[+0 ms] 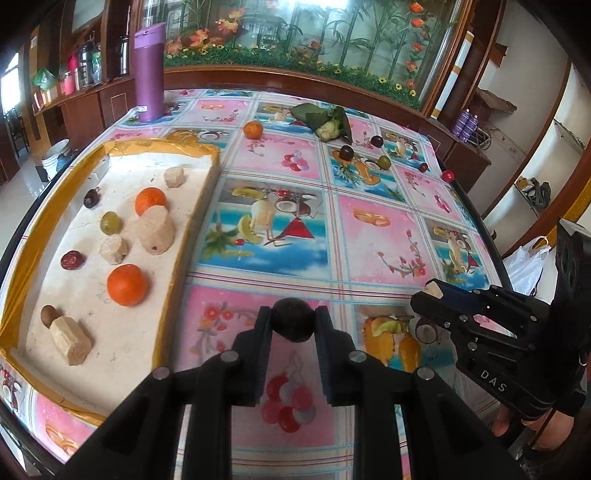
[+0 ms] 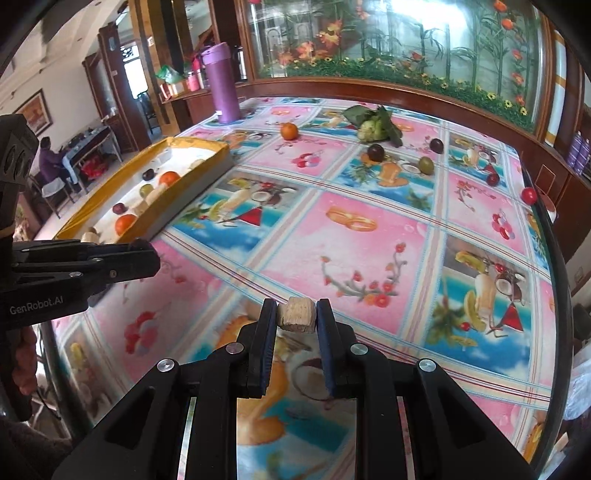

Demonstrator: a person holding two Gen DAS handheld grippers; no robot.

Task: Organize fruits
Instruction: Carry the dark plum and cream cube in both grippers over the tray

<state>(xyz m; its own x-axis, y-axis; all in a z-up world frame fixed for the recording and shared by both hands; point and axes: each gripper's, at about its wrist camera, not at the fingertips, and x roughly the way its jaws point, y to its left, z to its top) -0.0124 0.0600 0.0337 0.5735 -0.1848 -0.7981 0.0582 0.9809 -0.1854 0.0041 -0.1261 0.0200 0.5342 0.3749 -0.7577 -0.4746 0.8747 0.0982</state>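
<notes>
My left gripper (image 1: 293, 324) is shut on a dark round fruit (image 1: 293, 320), held above the patterned tablecloth just right of the gold-rimmed tray (image 1: 162, 146). My right gripper (image 2: 296, 314) is shut on a small beige chunk (image 2: 297, 314); in the left wrist view it shows at the right (image 1: 430, 291) with the beige chunk (image 1: 434, 289) at its tip. The tray holds two oranges (image 1: 127, 285), a green fruit (image 1: 110, 222), dark fruits and several beige chunks. Loose on the far cloth lie an orange (image 1: 253, 130), dark plums (image 1: 346, 152), a green fruit (image 1: 384, 161) and small red fruits (image 1: 447, 175).
A tall purple flask (image 1: 149, 72) stands at the table's far left corner. A leafy cauliflower (image 1: 327, 122) lies at the far middle. A wooden-framed glass cabinet (image 1: 295, 33) runs behind the table. A seated person (image 2: 50, 158) is far off at the left.
</notes>
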